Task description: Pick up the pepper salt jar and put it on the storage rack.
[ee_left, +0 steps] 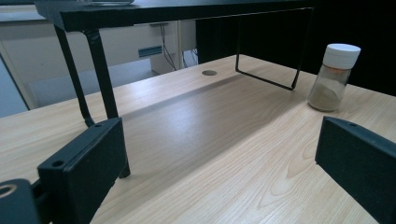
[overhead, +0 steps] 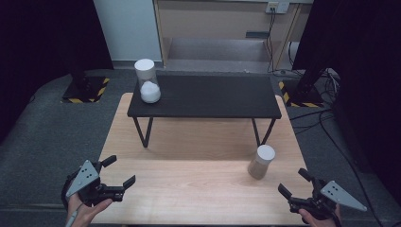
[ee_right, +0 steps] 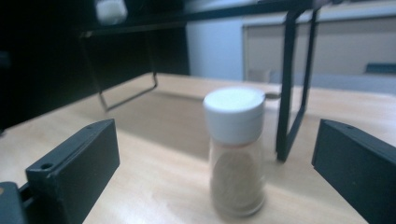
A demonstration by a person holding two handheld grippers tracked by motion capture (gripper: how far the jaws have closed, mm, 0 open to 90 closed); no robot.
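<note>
Nearest to us in the high view are our two hands at the near edge of the wooden surface [overhead: 198, 184]. We hold the left tongs [overhead: 118, 174] at the near left corner, jaws spread wide and empty. We hold the right tongs [overhead: 294, 182] at the near right corner, also spread wide and empty. Just beyond the right tongs stands the brown spice jar [overhead: 261, 161] with its white lid, upright and apart from them. Between the two tongs we see bare wood. A black shelf [overhead: 203, 97] on thin legs spans the far half of the surface, and a clear jar of white powder [overhead: 147, 81] stands at its far left corner.

From the left gripper view, we look between wide jaws across open wood to the brown spice jar [ee_left: 335, 77] at the far right, beside the shelf's wire leg.

From the right gripper view, the brown spice jar [ee_right: 236, 151] stands upright between our wide jaws, touching neither. A shelf leg stands just beside it on the right.
</note>
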